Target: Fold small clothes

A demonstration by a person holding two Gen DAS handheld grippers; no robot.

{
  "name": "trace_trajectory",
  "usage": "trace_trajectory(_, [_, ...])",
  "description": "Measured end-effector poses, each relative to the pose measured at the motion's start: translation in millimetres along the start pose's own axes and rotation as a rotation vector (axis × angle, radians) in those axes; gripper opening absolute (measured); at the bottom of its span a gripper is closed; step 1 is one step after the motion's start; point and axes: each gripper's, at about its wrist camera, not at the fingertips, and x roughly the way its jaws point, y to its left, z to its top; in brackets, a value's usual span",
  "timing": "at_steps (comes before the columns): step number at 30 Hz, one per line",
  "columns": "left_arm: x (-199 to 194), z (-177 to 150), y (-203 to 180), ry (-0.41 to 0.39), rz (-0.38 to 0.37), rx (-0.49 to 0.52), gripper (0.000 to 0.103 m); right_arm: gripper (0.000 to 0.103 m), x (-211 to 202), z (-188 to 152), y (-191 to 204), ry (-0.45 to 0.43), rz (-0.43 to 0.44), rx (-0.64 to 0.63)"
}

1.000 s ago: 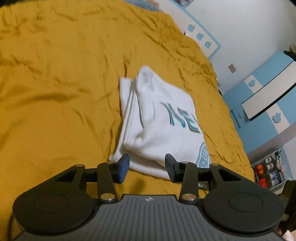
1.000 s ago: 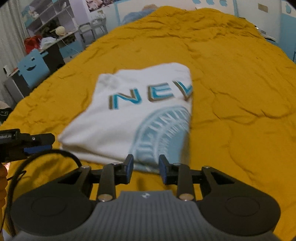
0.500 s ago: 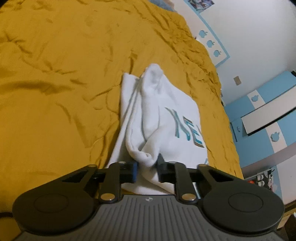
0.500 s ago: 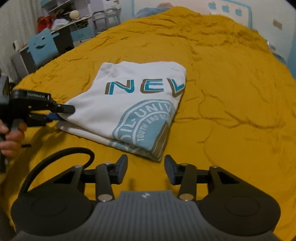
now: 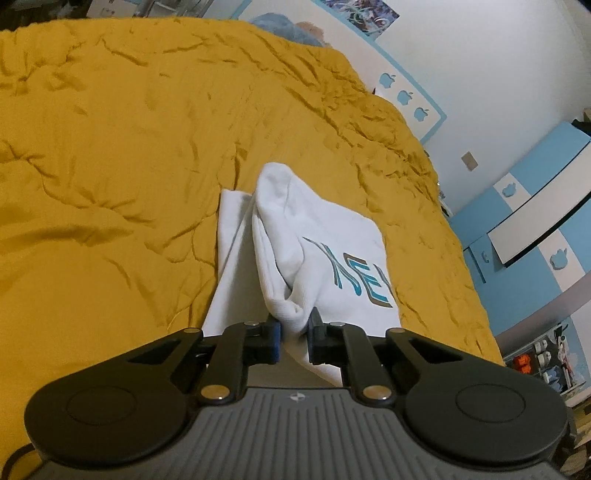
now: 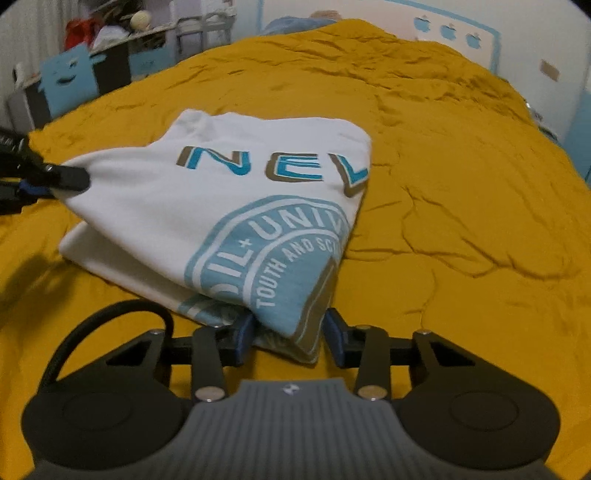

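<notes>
A folded white T-shirt with blue "NEV" lettering and a round blue emblem lies on the mustard-yellow bedspread. In the left wrist view my left gripper is shut on a bunched corner of the shirt and lifts that edge off the bed. The left gripper also shows at the left edge of the right wrist view. My right gripper is open, its jaws either side of the shirt's near corner with the emblem, fabric lying between them.
The bedspread stretches wide around the shirt. A blue and white cabinet stands right of the bed. Shelves and a blue chair stand beyond the bed's far left edge. A white wall with blue apple shapes is behind.
My left gripper closed on the shirt's corner and has lifted it. My right gripper opened wider and moved forward, so the shirt's near corner now lies between its jaws.
</notes>
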Motion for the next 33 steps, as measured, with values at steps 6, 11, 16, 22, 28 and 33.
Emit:
trace_trajectory(6, [3.1, -3.7, 2.0, 0.033, 0.064, 0.018, 0.013, 0.003, -3.4, -9.5, -15.4, 0.008, 0.011, 0.064])
trace_trajectory(11, [-4.4, -7.3, 4.3, 0.019, 0.094, 0.064, 0.013, 0.000, -26.7, -5.6, -20.7, -0.073, 0.021, 0.104])
trace_trajectory(16, [26.2, -19.7, 35.4, 0.125, 0.137, -0.014, 0.013, 0.000, -14.4, -13.3, -16.1, -0.015, 0.046, 0.078])
trace_trajectory(22, [22.9, -19.7, 25.0, 0.150, 0.173, 0.018, 0.014, 0.000, -3.3, -21.3, -21.1, 0.026, 0.043, 0.101])
trace_trajectory(28, [15.1, -23.8, 25.6, 0.178, 0.220, 0.016, 0.012, 0.000, -12.8, -19.6, -22.0, 0.051, 0.052, 0.065])
trace_trajectory(33, [0.7, -25.2, 29.2, 0.214, 0.271, 0.012, 0.004, 0.000, -30.8, -25.3, -41.3, 0.067, 0.032, 0.029])
